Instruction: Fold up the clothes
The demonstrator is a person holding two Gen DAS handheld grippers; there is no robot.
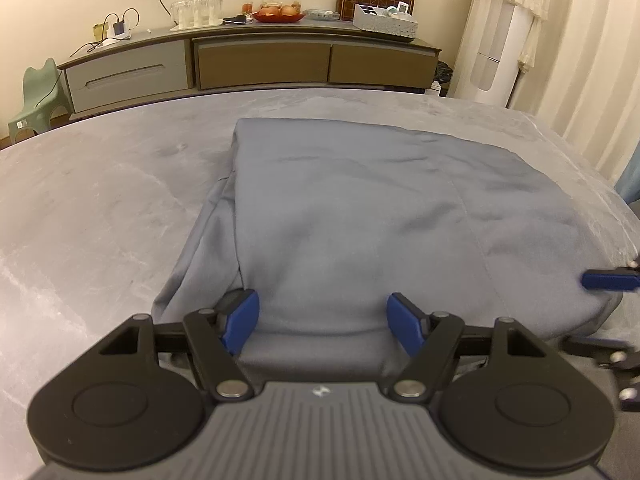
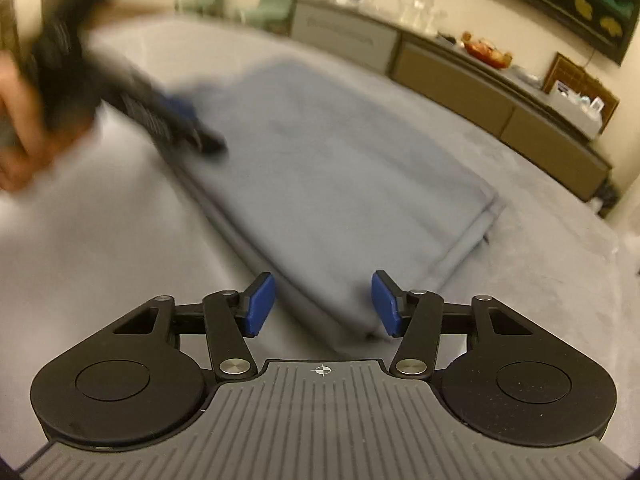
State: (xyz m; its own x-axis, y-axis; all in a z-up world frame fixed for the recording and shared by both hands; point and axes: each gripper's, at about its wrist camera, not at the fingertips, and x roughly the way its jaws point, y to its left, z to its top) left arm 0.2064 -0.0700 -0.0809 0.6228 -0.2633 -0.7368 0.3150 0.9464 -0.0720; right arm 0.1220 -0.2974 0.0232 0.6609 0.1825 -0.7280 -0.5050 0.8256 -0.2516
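Left gripper [image 1: 323,322]: jaws spread wide, blue pads clear of the cloth, nothing held; the near edge of the folded garment [image 1: 380,216] lies between and under them.

Right gripper [image 2: 323,304]: jaws likewise apart, gripping nothing; a near corner of the garment sits below the gap between the pads. In the left wrist view its blue pad shows at the right edge, over the garment's right side.

Hand [image 2: 20,120]: at the left edge of the right wrist view, blurred, around the left gripper's handle.

Garment: grey-blue, folded to a rough rectangle with doubled edges, lying flat in the middle of the grey table [image 1: 100,208].

Sideboard [image 1: 256,60]: against the far wall, beyond the table; carries clear glass jars [image 1: 196,6], a red dish of fruit [image 1: 279,14], a grey tray [image 1: 384,22] and a charger with cables [image 1: 118,26].

Green stool [image 1: 36,96]: on the floor, left of the sideboard.

Curtain [image 1: 520,20]: pale, at far right.
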